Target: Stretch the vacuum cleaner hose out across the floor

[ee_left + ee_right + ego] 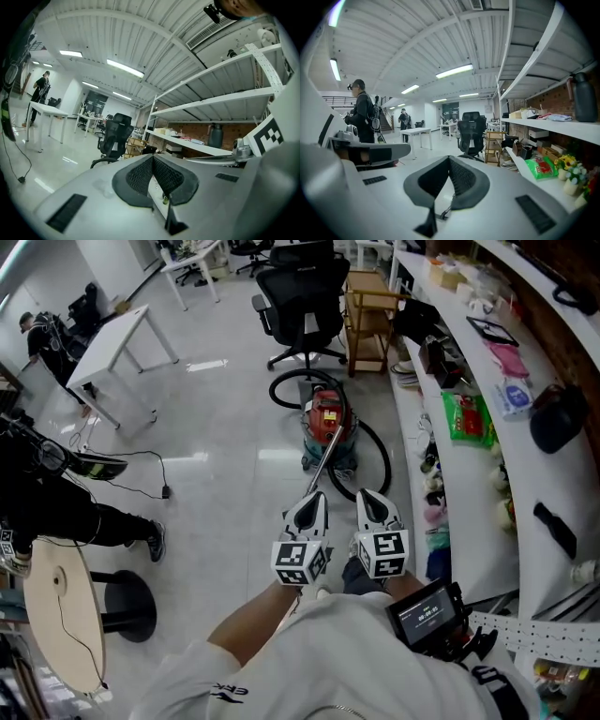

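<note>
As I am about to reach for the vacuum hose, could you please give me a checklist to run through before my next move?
1. Claws open for a grasp: not ok. The left claw and the right claw are both shut and empty.
2. Hose in sight: ok. The hose lies in loops on the floor around the vacuum cleaner.
3. Hose stretched out: not ok. It is coiled.
4. Room beyond the vacuum cleaner: not ok. An office chair stands just behind it.
5. Where the hose joins the metal wand: cannot tell.
</note>
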### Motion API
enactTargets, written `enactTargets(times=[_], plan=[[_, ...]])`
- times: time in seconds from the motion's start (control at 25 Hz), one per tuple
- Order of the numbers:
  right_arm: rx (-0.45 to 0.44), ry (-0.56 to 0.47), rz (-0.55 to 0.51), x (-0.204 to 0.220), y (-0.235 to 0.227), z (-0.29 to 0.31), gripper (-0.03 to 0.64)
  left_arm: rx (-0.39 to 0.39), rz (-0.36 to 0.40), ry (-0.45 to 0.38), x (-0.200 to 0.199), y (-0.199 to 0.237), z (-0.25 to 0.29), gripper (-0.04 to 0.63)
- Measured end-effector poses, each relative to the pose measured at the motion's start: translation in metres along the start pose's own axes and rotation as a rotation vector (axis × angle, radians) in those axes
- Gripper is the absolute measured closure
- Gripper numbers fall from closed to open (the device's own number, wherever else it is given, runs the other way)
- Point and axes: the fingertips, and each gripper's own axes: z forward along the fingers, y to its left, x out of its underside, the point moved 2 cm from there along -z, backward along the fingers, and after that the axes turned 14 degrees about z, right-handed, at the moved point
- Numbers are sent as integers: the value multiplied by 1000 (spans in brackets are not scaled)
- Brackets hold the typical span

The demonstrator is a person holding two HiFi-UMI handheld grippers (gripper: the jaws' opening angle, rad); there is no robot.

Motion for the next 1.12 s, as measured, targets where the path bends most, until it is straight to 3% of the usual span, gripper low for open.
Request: enactTargets(times=[0.68, 1.12], plan=[[-50, 56, 58, -61, -126, 151, 615, -96, 33, 88, -5, 38, 189, 594], [-19, 119, 84, -62, -169, 212, 615, -106, 33, 137, 7, 63, 253, 594]])
